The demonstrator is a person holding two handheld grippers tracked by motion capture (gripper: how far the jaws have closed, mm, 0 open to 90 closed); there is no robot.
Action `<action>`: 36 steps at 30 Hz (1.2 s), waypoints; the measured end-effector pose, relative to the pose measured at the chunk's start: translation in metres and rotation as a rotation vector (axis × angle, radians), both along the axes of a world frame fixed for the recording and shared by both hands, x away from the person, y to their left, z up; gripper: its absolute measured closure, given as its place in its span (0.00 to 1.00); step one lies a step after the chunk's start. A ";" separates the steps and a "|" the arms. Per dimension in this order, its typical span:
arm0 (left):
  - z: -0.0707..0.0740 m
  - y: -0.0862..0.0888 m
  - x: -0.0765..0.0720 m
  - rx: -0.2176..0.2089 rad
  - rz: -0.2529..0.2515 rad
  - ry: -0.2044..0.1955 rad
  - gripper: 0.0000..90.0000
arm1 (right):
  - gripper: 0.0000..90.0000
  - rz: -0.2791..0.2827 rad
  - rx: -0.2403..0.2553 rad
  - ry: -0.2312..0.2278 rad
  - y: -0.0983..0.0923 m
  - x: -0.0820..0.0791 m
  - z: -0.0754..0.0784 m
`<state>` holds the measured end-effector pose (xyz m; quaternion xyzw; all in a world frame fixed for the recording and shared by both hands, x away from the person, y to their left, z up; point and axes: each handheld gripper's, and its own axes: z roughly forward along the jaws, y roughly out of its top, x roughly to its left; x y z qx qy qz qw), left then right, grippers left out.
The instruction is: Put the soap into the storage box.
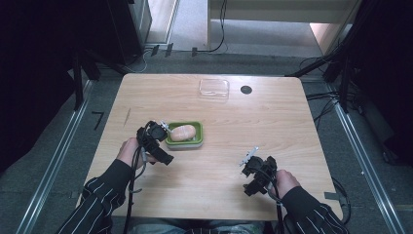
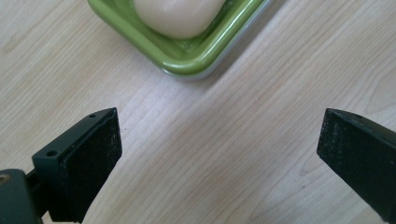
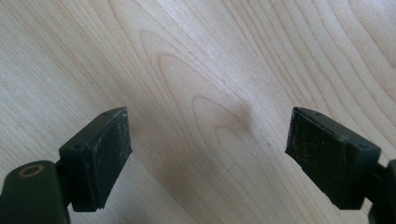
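Soap [image 1: 182, 132] in green dish [image 1: 198, 141], just ahead of left tongs [image 2: 219, 140]; both tongs gaping, empty.

Sat flat on the wooden table: a green soap dish [image 1: 184, 141] with rounded corners and a raised rim, pale underside edge showing at its near corner. Lay left of the table's middle, long side running from 9 to 3 o'clock. Held a pale, peach-coloured bar of soap [image 1: 183, 132], oval and smooth, resting inside the rim, lengthwise along the dish.
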<state>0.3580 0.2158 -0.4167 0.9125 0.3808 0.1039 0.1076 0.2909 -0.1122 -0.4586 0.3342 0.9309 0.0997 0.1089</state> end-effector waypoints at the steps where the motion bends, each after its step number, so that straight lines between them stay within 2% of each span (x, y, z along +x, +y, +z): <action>1: 0.000 0.001 -0.001 -0.002 0.004 -0.001 0.01 | 0.16 0.000 0.000 0.000 0.000 0.000 0.000; 17: -0.003 0.013 -0.021 0.011 0.029 0.004 0.01 | 0.16 0.004 -0.003 -0.002 0.000 0.000 0.000; 31: -0.012 0.027 -0.038 0.019 0.043 0.026 0.01 | 0.16 0.005 -0.005 0.000 0.000 0.000 -0.001; 36: -0.015 0.031 -0.038 0.003 0.043 0.015 0.01 | 0.16 0.005 -0.004 0.002 -0.001 0.000 -0.001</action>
